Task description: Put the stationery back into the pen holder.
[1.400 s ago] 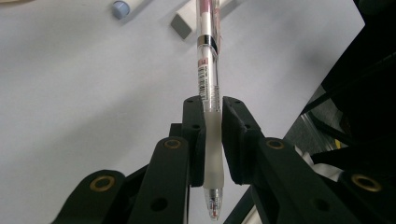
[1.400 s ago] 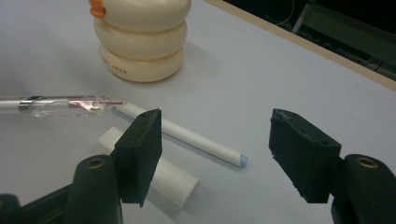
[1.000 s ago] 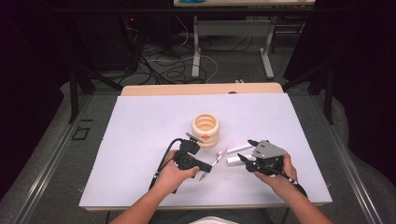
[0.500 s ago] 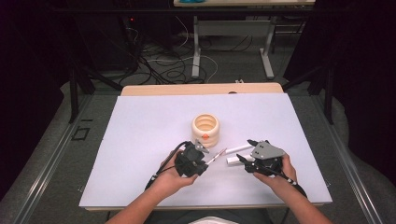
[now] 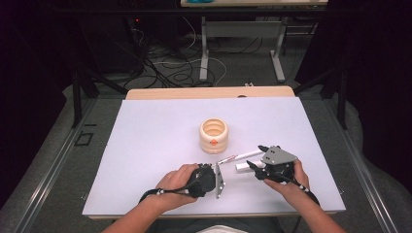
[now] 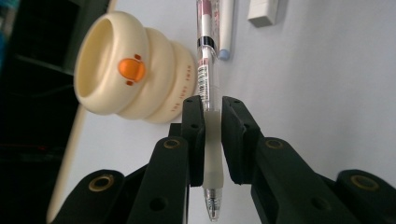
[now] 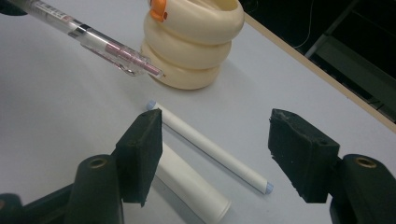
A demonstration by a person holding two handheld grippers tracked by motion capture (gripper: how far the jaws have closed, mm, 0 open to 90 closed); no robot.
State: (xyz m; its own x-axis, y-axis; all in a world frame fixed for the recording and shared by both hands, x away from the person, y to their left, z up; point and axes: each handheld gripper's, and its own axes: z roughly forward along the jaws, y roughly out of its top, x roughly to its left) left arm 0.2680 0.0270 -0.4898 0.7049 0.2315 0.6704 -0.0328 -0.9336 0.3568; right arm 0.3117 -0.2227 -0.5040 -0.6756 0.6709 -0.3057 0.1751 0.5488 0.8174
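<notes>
Your left gripper point(image 5: 219, 180) grips the pen point(image 6: 208, 100); your right gripper point(image 5: 255, 156) stands released over the white sticks.

Low in the middle of the high view, your left jaws are clenched on the clear pen's frosted grip, its tip toward the camera and its pink end reaching toward the cream ringed cup point(image 5: 214, 135) at centre frame. Your right jaws, just now opening, hang parted with nothing pressed, above a slim white marker point(image 7: 210, 147) and a thicker white tube point(image 7: 191, 186) lying side by side on the table point(image 5: 145, 145), just right of the cup.

White table point(image 5: 145, 145): cream holder point(image 5: 214, 136), white pen point(image 7: 210, 149), perhaps eraser point(image 6: 264, 11).
</notes>
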